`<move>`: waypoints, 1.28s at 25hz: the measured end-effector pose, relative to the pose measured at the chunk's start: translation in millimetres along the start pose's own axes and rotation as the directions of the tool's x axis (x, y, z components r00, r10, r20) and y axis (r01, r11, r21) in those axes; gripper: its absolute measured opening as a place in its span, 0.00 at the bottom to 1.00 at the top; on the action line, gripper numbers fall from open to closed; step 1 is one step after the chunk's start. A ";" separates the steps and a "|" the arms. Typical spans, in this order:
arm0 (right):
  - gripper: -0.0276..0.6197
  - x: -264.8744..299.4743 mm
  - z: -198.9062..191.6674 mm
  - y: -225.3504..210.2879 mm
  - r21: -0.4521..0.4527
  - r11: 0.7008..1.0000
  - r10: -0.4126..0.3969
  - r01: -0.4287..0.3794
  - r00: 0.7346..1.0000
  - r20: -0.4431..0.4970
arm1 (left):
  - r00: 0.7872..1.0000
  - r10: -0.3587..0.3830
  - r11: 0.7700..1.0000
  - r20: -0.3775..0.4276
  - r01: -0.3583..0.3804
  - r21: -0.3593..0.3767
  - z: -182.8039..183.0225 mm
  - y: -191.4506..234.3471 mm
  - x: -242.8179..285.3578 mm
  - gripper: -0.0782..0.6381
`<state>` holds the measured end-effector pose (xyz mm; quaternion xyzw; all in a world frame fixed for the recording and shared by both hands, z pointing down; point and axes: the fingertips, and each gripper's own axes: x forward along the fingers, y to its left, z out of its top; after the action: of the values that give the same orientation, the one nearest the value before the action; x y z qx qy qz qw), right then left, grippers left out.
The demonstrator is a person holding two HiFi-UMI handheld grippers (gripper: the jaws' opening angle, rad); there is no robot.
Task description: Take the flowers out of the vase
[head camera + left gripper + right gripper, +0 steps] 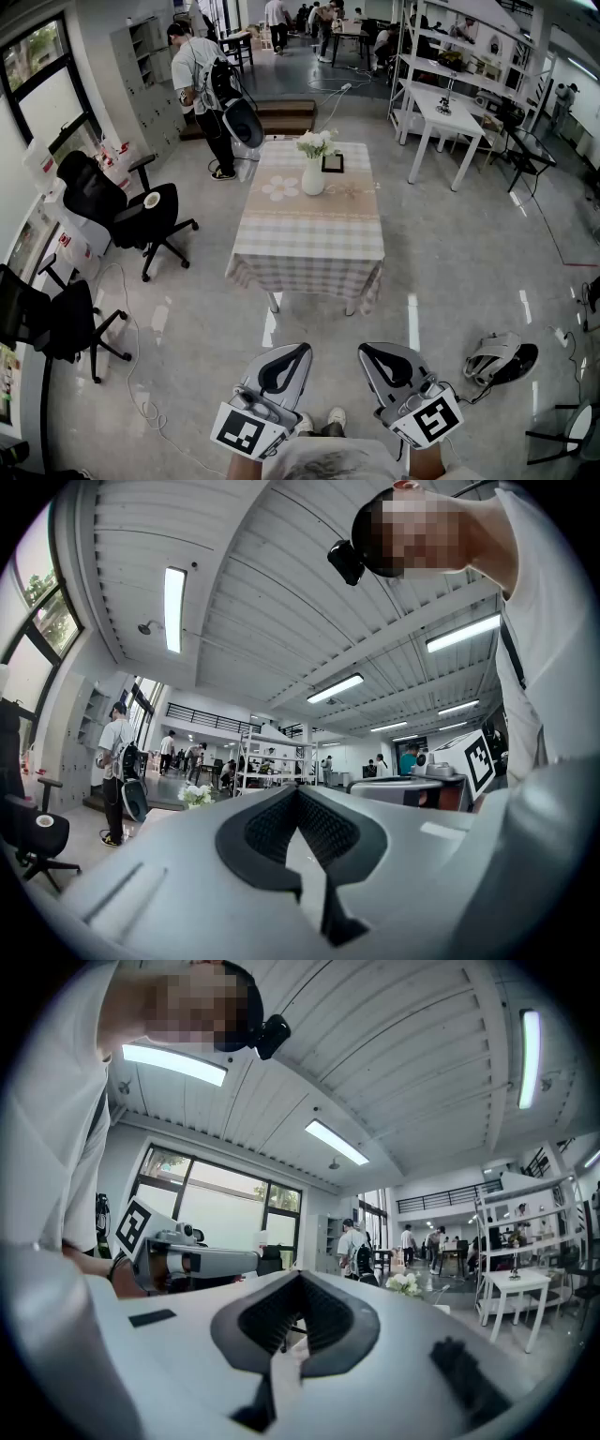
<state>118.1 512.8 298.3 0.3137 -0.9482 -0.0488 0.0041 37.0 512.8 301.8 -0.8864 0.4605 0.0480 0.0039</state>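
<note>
Both closed and empty: left hand-held gripper (pixel 298 794) has its jaws together with nothing between them, and right hand-held gripper (pixel 300 1277) is the same. Both sit low by the person's body, well apart from the bench (pixel 309 239). The bench has a checked cloth. A white vase (pixel 313 178) stands upright near its far end with white flowers (pixel 316 142) in it, and a small dark frame (pixel 332 163) is just beside it. Glossy grey floor, black office chair (pixel 112 202) left, white desk (pixel 441 112) right, person with backpack (pixel 199 80) beyond. Only the head view shows the vase and a helmet-like device (pixel 502 361) on the floor. The gripper views catch just the blooms, plus a ceiling strip light (pixel 174 607).
</note>
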 end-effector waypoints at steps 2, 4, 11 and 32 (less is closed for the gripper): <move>0.07 1.9 -1.2 -2.6 0.001 1.000 0.000 0.000 1.000 0.000 | 1.000 -0.001 1.000 0.001 0.001 0.001 -0.6 1.2 3.2 0.12; 0.07 3.7 -2.7 -5.0 0.002 1.000 0.003 -0.003 1.000 0.000 | 1.000 0.000 1.000 0.001 0.000 0.002 -1.4 2.0 6.2 0.12; 0.07 6.4 -7.2 -16.5 -0.002 1.000 0.020 -0.020 1.000 0.005 | 1.000 0.019 1.000 -0.005 -0.019 0.005 -5.0 2.5 21.1 0.12; 0.07 39.3 -18.0 -71.9 -0.048 0.995 0.093 -0.093 0.996 0.007 | 0.997 0.079 0.996 -0.002 -0.079 0.035 -12.0 28.6 81.0 0.12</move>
<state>130.0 430.4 308.5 0.2689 -0.9604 -0.0725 0.0094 60.9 429.6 307.6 -0.8672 0.4961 0.0386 0.0166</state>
